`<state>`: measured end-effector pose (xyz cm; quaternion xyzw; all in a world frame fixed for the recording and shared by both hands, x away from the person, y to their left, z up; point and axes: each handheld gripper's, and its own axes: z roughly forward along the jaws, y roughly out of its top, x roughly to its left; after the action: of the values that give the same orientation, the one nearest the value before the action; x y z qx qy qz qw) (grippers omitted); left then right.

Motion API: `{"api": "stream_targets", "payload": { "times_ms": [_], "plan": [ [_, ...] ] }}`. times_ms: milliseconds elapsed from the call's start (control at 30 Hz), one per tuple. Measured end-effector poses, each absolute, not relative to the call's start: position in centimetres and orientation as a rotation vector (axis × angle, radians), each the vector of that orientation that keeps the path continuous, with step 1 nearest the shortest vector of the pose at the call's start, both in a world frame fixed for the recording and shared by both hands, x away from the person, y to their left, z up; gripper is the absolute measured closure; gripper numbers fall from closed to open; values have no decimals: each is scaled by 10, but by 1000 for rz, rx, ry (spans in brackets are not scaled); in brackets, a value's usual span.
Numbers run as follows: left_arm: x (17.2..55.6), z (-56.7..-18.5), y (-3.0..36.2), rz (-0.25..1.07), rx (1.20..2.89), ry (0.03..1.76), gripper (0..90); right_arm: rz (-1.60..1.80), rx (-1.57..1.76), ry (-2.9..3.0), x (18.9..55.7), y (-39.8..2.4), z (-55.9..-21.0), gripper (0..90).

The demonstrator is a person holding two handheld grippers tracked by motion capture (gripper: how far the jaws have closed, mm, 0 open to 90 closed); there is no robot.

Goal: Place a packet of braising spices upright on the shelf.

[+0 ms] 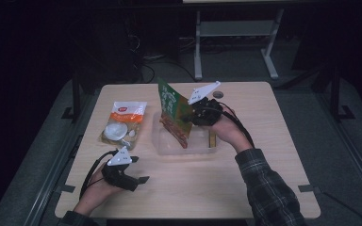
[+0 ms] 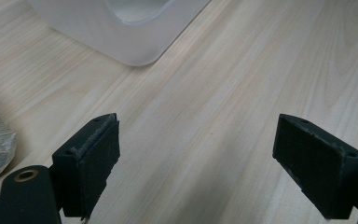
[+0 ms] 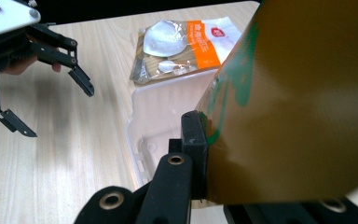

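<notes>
Holding: the right gripper (image 1: 192,114) is clamped on a green and brown packet (image 1: 173,113), which stands tilted over the clear tub (image 1: 165,148), its lower end dipping inside.
Landmark: the tub sits near the middle of the wooden table (image 1: 264,155); places below are told from it.
Tub edges: low clear walls with rounded corners; in the right gripper view the near rim (image 3: 131,140) lies just beside the clamped jaw, with bare tub floor showing beyond it.
Open room right of the tub: a wide stretch of bare table up to the right edge, crossed by the person's plaid sleeve (image 1: 268,188).
Open room in front of the tub: bare wood down to the near edge; the left gripper (image 1: 139,181) rests there, front-left of the tub and apart from it.
Left gripper state: jaws stand wide apart with nothing between them, just wood; a rounded tub corner (image 2: 140,51) shows ahead of them.
Left of the tub: a flat orange and white packet (image 1: 122,123) lies on the table, just beside the tub but not touching it.
Behind the tub: a short strip of table, then the far edge.
Packet look: glossy; green upper part with pale print, brown and red lower part; the back facing the right gripper's camera is plain brown with a green streak (image 3: 233,88).
</notes>
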<state>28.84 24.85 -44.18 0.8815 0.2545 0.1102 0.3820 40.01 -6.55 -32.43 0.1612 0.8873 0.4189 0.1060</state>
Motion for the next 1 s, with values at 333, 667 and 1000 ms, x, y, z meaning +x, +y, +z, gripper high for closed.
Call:
{"api": "stream_targets", "payload": {
  "times_ms": [333, 667, 1000],
  "plan": [
    [289, -443, 249, 266, 2256, 649, 144, 1229, 474, 2637, 403, -53, -334, 891],
    [288, -444, 246, 269, 2258, 647, 144, 1223, 482, 2650, 405, -49, -339, 883],
    [289, -445, 246, 266, 2272, 639, 144, 1239, 472, 2637, 403, -48, -340, 763]
  ]
}}
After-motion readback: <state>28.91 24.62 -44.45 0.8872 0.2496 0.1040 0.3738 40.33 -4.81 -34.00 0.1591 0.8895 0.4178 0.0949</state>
